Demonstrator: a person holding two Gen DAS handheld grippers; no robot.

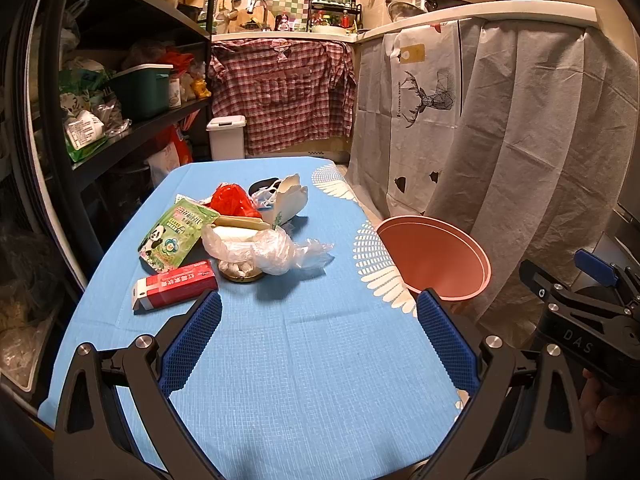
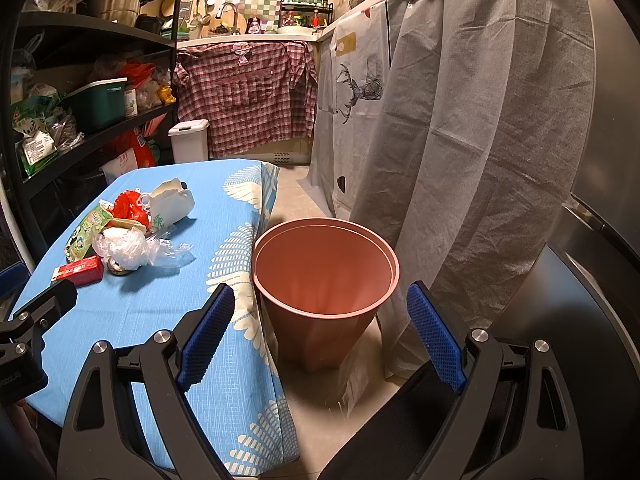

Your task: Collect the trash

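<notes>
A heap of trash is seen on the blue woven cloth of the surface [image 1: 304, 360]: a crinkled clear plastic bag [image 1: 264, 250], a boxy red carton [image 1: 176, 286], a glossy green panda packet [image 1: 176, 232] and a torn white paper box [image 1: 290, 200]. A smooth, tapered pink bin [image 2: 324, 280] stands on the floor just beside the surface. The left gripper [image 1: 318, 340] and right gripper [image 2: 320, 332] are held with jaws wide apart, nothing gripped

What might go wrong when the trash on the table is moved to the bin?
The crumpled clear plastic bag drapes over a small round tin, so lifting it may drag the tin. The pink plastic bin stands on the floor past the blue tablecloth edge; a dropped piece could miss it.
</notes>
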